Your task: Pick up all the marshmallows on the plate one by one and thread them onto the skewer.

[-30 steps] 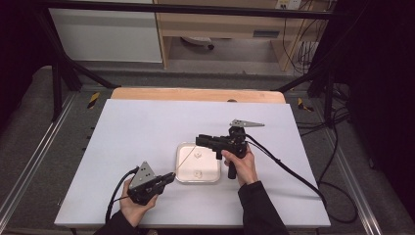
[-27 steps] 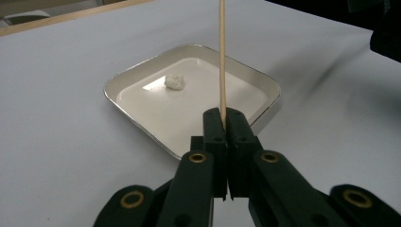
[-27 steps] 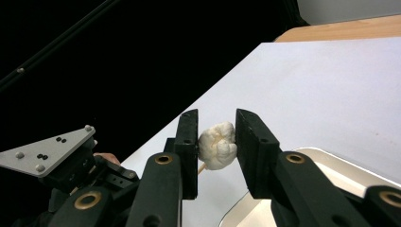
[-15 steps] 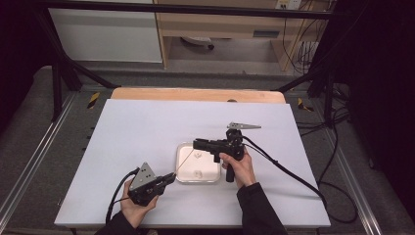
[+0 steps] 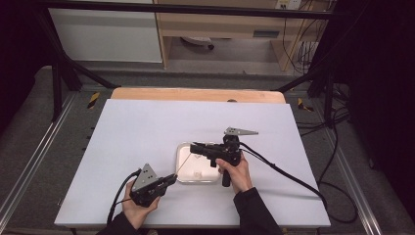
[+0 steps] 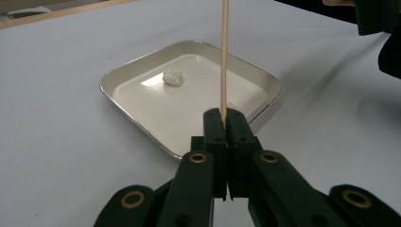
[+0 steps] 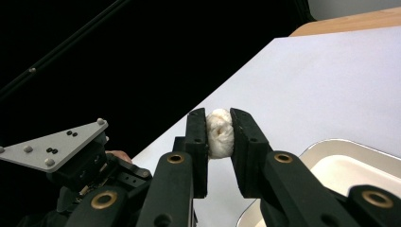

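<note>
My left gripper (image 5: 172,177) (image 6: 226,116) is shut on a thin wooden skewer (image 6: 224,56) (image 5: 182,165), which slants up over a square metal tray (image 5: 188,181) (image 6: 137,126). One small white lump (image 6: 172,77) (image 5: 197,173) lies in the tray. My right gripper (image 5: 193,147) (image 7: 219,124) hovers above the tray's far left corner, pointing left, close to the skewer's upper end. Its jaws have just been closing and they pinch a soft white lump (image 7: 219,136) between the pads.
The tray sits at the middle of a white table (image 5: 147,127) with a wooden strip (image 5: 195,94) along the far edge. Black frame bars (image 5: 58,73) and cables (image 5: 293,178) flank the table. The left gripper's grey plate (image 7: 52,144) shows beyond the right jaws.
My right gripper has drifted slightly down and left toward the skewer's tip, still holding the white lump. The left gripper and skewer have stayed still.
</note>
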A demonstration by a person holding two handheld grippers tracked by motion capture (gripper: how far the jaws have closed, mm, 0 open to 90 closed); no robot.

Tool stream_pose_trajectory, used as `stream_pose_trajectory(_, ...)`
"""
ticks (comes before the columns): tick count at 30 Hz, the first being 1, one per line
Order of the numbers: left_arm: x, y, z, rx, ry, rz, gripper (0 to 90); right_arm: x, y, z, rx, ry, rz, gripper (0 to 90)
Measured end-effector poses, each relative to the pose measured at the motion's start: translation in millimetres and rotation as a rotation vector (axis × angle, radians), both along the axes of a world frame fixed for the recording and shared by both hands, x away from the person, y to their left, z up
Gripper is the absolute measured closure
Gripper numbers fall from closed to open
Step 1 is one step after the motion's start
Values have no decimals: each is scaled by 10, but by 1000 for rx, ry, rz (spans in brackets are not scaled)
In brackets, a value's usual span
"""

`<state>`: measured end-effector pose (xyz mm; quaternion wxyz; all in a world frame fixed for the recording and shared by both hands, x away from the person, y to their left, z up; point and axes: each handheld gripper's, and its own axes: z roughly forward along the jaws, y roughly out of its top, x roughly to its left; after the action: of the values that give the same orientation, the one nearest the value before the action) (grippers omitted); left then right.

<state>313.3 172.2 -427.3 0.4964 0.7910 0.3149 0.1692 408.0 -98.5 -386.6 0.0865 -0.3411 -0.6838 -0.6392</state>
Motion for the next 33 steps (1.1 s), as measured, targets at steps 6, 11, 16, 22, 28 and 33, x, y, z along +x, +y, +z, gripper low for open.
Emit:
stream_pose_trajectory(6, -4, -8, -8, 9, 0, 2, 886, -43, 30, -36, -1, -20, -9, 792)
stream_pose_trajectory(11, -8, -16, -18, 10, -1, 3, 886, -76, 55, -67, 7, -33, -10, 795)
stream_pose_trajectory(16, -7, -23, -22, 11, -2, 0, 886, -110, 66, -77, 10, -38, -5, 798)
stream_pose_trajectory(22, -5, -29, -26, 16, 0, -4, 886, -130, 82, -101, 11, -43, -3, 801)
stream_pose_trajectory(28, -7, -36, -24, 13, -2, -3, 886, -138, 86, -107, 10, -47, -5, 802)
stream_pose_trajectory(33, -5, -35, -24, 13, -2, -3, 886, -149, 88, -113, 2, -48, -4, 802)
